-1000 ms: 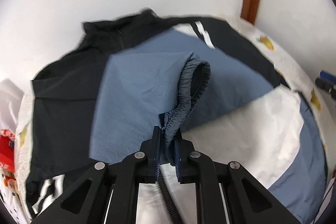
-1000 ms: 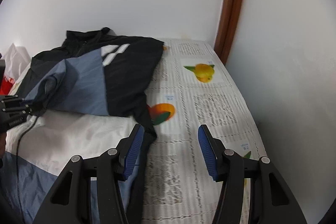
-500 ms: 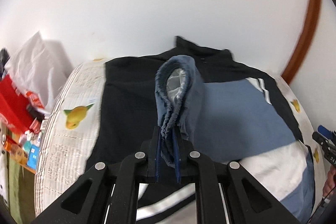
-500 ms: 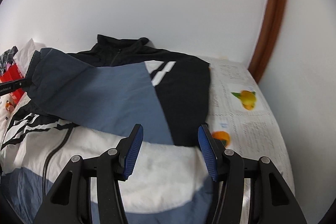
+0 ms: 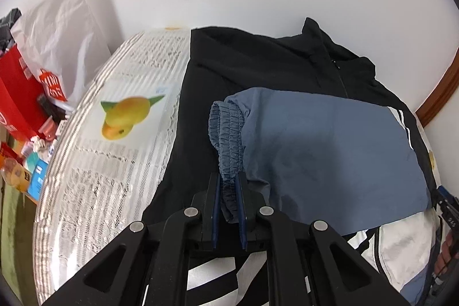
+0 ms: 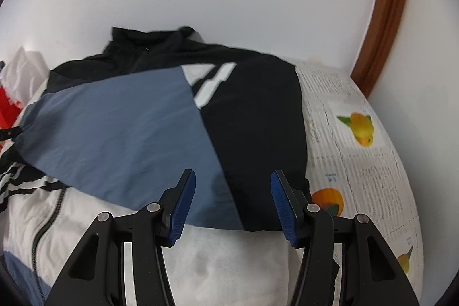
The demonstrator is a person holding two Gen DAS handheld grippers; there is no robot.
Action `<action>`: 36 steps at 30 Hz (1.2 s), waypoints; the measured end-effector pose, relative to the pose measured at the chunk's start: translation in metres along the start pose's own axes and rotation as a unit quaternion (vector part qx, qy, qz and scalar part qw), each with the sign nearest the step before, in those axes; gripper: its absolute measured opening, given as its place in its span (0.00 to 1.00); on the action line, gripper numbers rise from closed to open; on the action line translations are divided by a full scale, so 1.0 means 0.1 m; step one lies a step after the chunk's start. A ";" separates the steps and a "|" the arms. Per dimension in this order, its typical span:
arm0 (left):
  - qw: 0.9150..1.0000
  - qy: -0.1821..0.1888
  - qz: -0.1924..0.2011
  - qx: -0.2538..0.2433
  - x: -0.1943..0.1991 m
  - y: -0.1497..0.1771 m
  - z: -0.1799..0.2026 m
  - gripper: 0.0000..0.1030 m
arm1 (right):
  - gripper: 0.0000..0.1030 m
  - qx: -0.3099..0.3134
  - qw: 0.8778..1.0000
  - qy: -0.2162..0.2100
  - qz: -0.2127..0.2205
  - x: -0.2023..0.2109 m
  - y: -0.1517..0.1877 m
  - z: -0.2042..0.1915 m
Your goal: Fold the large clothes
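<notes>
A black, blue and white zip jacket (image 5: 258, 68) lies flat on the table. Its blue sleeve (image 5: 330, 139) is folded across the chest towards the left shoulder. My left gripper (image 5: 229, 191) is shut on the sleeve's elastic cuff (image 5: 226, 134) over the black left side. In the right wrist view the jacket (image 6: 249, 134) fills the middle, with the blue sleeve (image 6: 123, 131) across it. My right gripper (image 6: 232, 191) is open and empty, over the sleeve near the jacket's right edge.
A lace tablecloth with fruit prints (image 5: 120, 116) covers the table and shows to the right of the jacket (image 6: 358, 162). A white bag (image 5: 57, 27) and red box (image 5: 14, 93) stand at the left. A white wall and brown door frame (image 6: 384, 13) lie behind.
My left gripper carried the blue cuff across the jacket from the right side to the left and lowered it. My right gripper moved from the table's right edge over the jacket.
</notes>
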State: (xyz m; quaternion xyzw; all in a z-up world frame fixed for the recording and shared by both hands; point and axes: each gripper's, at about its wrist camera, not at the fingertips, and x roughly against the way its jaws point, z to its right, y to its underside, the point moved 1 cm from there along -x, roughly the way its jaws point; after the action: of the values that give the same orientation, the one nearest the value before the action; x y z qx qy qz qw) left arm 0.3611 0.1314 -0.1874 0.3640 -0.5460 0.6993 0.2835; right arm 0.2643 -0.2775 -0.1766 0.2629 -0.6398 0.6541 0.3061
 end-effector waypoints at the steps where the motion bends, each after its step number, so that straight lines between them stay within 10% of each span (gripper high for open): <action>1: 1.000 -0.002 -0.002 0.000 0.00 0.00 0.00 0.13 | 0.53 -0.002 1.000 0.001 -0.004 -0.03 0.00 0.03; 19: 0.998 -0.001 0.051 -0.034 0.92 0.38 -0.03 0.14 | 0.56 -0.052 0.998 0.043 0.021 0.92 0.56 0.41; 27: 0.998 -0.016 0.049 -0.036 1.28 0.93 -0.32 0.49 | 0.64 -0.097 0.995 0.026 -0.007 1.16 1.26 0.60; 36: 1.000 -0.012 0.010 -0.006 1.24 1.62 -0.69 0.54 | 0.64 -0.097 0.995 -0.004 -0.028 1.21 1.85 0.46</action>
State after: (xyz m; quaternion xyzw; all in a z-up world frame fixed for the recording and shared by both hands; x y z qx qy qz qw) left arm 0.1475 0.1592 -0.1862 0.3649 -0.5571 0.6947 0.2719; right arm 0.0440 -0.3143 -0.2110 0.2522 -0.6937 0.5794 0.3457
